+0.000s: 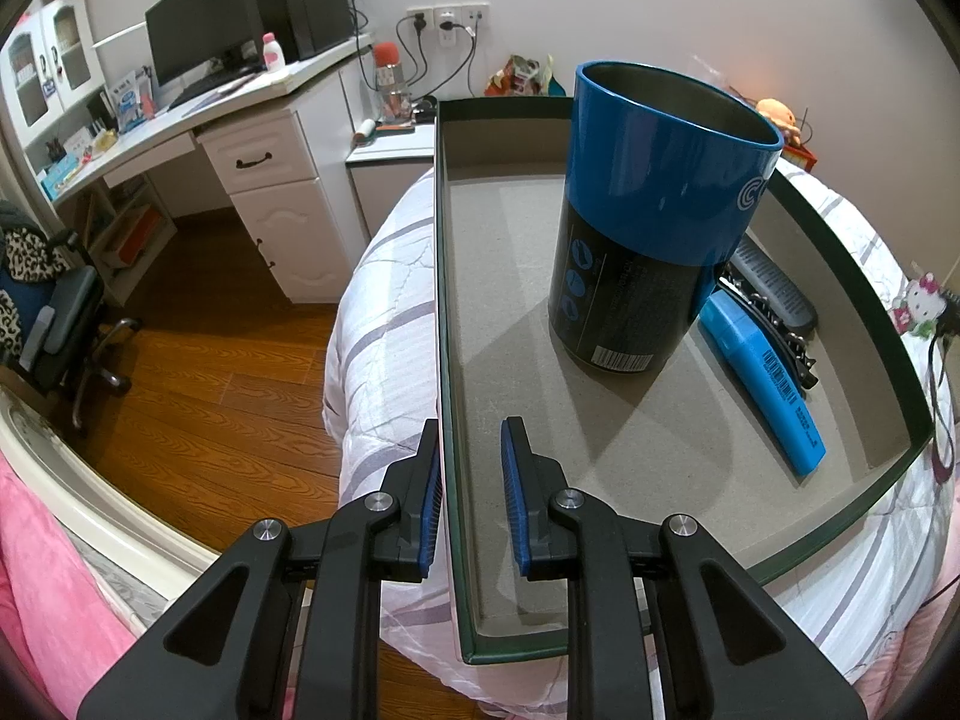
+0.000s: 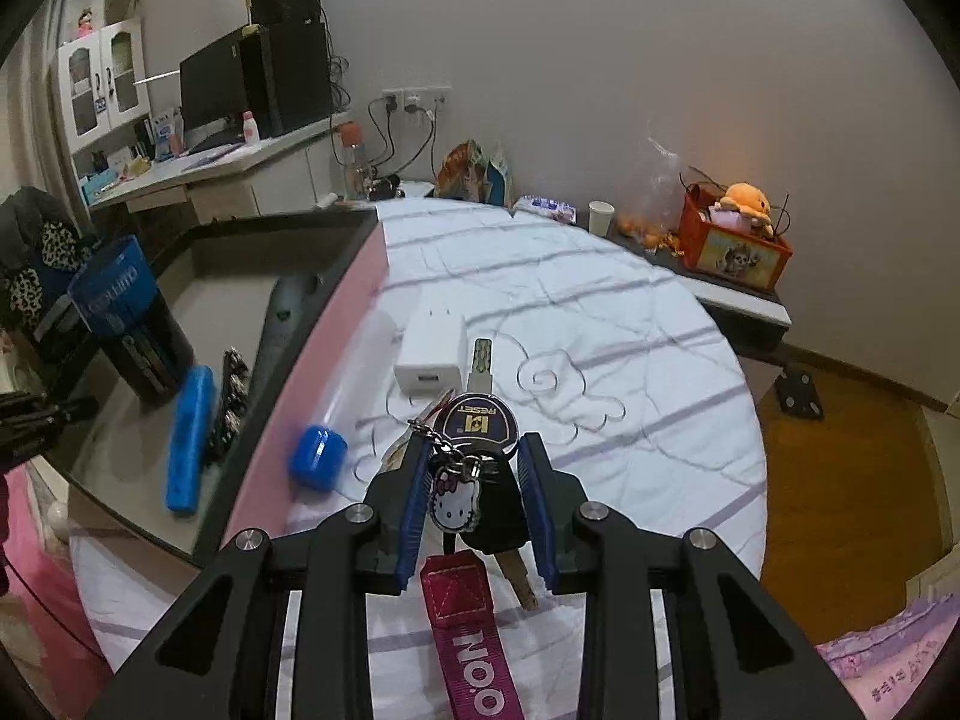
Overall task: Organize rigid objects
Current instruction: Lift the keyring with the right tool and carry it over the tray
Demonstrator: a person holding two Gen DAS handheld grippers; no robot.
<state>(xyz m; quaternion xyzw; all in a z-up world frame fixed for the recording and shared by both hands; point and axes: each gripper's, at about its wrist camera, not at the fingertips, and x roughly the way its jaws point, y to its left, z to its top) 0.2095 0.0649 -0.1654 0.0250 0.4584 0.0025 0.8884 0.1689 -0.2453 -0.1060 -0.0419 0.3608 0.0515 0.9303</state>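
Over the bed, left wrist view: the left claw (image 1: 471, 495) straddles the near side wall of the shallow dark-green cardboard box (image 1: 443, 312), one pad outside and one inside; the outer pad sits against the wall, while a gap shows at the inner one, so a firm pinch cannot be confirmed.
Already in the box: a tall blue-and-black cylindrical tin (image 1: 654, 210) standing upright, open end up; just right of the tin, a flat blue rectangular case (image 1: 759, 384), a black toothed clip (image 1: 780, 330) and a dark ridged bar (image 1: 774, 285).

Right wrist view: the right claw (image 2: 474, 498) is clamped on a bunch of keys with a white cat charm and magenta strap (image 2: 474, 468), to the right of the box.
Left on the quilt, right of the box: a white plug-in charger (image 2: 432, 354) and a small blue rounded case (image 2: 317, 457), touching the pink outer wall.

Progress: judged roughly halfway; keys in hand, two items waiting.
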